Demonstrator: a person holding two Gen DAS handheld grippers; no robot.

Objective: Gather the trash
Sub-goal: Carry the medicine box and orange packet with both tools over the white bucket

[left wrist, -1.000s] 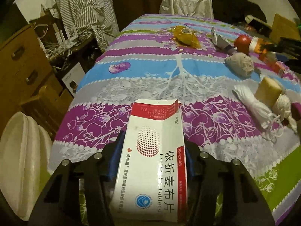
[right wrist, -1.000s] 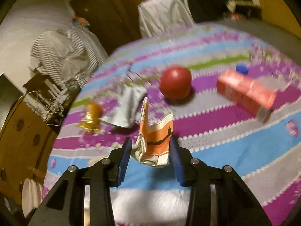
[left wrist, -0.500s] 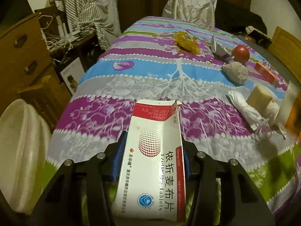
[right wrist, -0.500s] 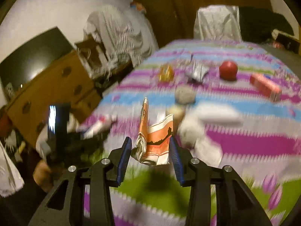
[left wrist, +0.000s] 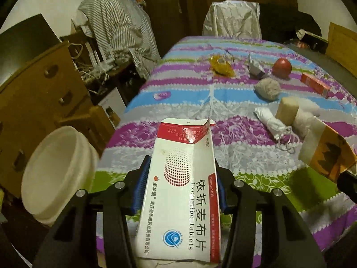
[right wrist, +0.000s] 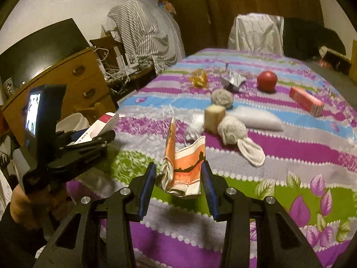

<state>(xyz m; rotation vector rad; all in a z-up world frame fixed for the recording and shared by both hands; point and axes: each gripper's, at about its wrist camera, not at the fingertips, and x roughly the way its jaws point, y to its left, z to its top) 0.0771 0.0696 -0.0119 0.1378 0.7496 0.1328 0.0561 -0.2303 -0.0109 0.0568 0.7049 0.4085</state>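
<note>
My left gripper [left wrist: 181, 185] is shut on a flattened white and red medicine box [left wrist: 185, 192], held above the near edge of the table. From the right wrist view the same left gripper [right wrist: 93, 138] shows at the left with the box [right wrist: 98, 129] sticking out of it. My right gripper [right wrist: 178, 187] is shut on a crumpled orange and white paper carton [right wrist: 185, 169], which also appears at the right edge of the left wrist view [left wrist: 325, 151]. A white plastic bin [left wrist: 55, 172] stands open on the floor left of the table.
On the striped flowered tablecloth [right wrist: 279, 156] lie yarn balls [right wrist: 222, 98], a beige block [right wrist: 214, 116], a red ball [right wrist: 266, 80], a red box [right wrist: 306, 103], a silver wrapper [right wrist: 233, 81] and a yellow wrapper [right wrist: 198, 79]. A wooden dresser [right wrist: 73, 82] stands left.
Both grippers have drawn back toward the table's near left edge with their loads. The white bin has come more fully into the left wrist view, and the left gripper now shows in the right wrist view.
</note>
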